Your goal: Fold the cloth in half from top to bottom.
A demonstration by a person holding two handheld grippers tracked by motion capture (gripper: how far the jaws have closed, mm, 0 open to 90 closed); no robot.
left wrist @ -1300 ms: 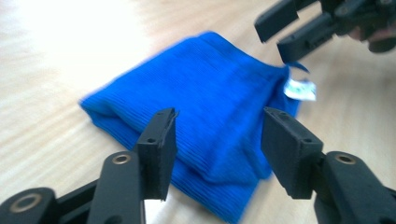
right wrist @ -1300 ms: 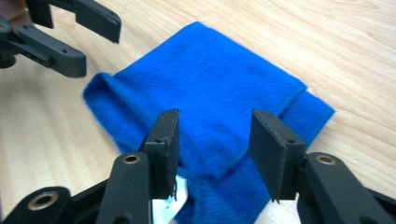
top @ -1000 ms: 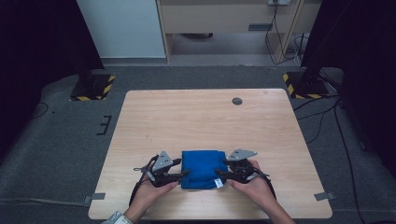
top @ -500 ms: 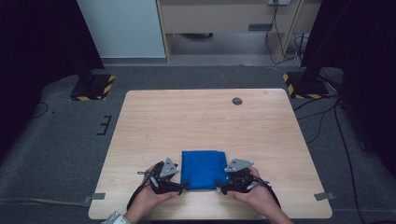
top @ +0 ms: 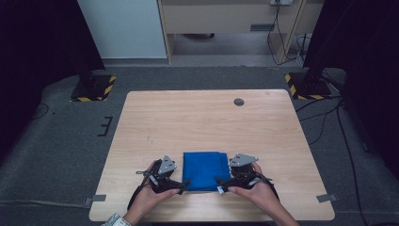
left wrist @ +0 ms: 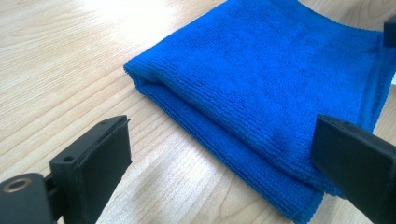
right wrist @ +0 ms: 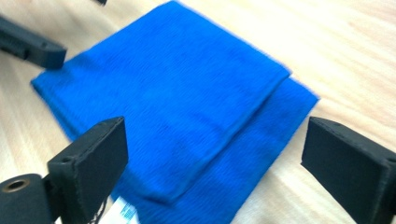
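A blue cloth (top: 205,170), folded into a rectangle, lies flat on the wooden table (top: 188,122) near its front edge. My left gripper (top: 181,187) sits at the cloth's near left corner and my right gripper (top: 221,184) at its near right corner. The jaws of both have just been opening. In the left gripper view the left gripper (left wrist: 219,172) is open, with the cloth's folded edge (left wrist: 224,140) lying loose between the jaws. In the right gripper view the right gripper (right wrist: 217,168) is open over the cloth (right wrist: 177,98), and no pad presses on it. A white label (right wrist: 119,212) shows at the cloth's corner.
A small round grommet (top: 239,101) is set in the table's far side. Yellow-and-black striped stand bases (top: 94,87) (top: 306,84) rest on the grey floor past the far corners. A cabinet (top: 226,19) stands behind.
Both grippers' jaws have spread wider at the cloth's near corners, and the cloth has settled flat on the table. The hands have hardly shifted.
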